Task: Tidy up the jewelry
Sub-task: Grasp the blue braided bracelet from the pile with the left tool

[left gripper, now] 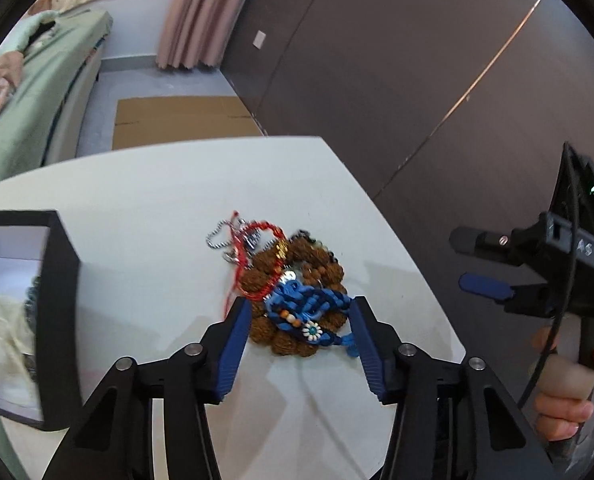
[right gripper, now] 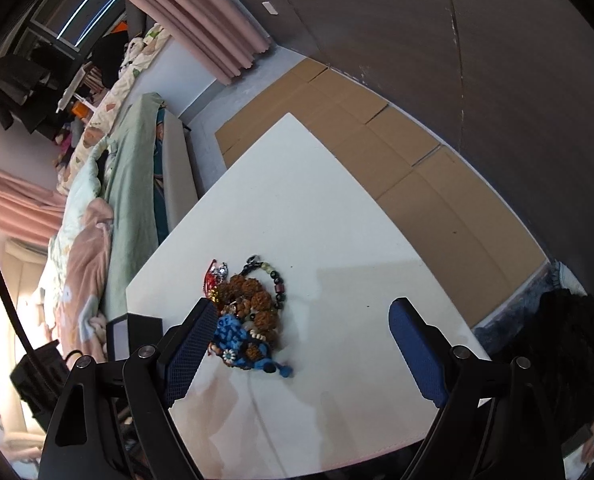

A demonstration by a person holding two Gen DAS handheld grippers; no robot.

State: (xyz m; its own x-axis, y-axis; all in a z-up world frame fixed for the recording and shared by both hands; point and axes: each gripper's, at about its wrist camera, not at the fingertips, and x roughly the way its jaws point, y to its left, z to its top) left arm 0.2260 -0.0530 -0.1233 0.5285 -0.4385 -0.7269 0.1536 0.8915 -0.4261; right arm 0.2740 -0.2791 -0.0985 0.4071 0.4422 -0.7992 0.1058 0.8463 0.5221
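On the white table (left gripper: 145, 208) a tangled heap of jewelry lies near the middle: a brown seed-bead bracelet (left gripper: 325, 270), a blue braided cord bracelet (left gripper: 305, 304) with a small white flower charm (left gripper: 312, 332) on top of it, a red cord (left gripper: 257, 232) and a silver ball chain (left gripper: 217, 238) at the far side. The left gripper (left gripper: 301, 320) is lowered over the near part of the heap, its blue-padded jaws spread partway with one on each side of the blue bracelet, close to it but not visibly clamping anything. At the table's left edge stands a black box (left gripper: 59, 300) with a white interior, pale cloth visible inside. The right gripper (right gripper: 297, 344) hangs above the table with its jaws wide apart and nothing between them, its left pad beside the heap; a dark bead bracelet (right gripper: 277, 284) shows on the heap's far right from this view. Flattened cardboard (right gripper: 417, 168) covers the floor beyond the table.
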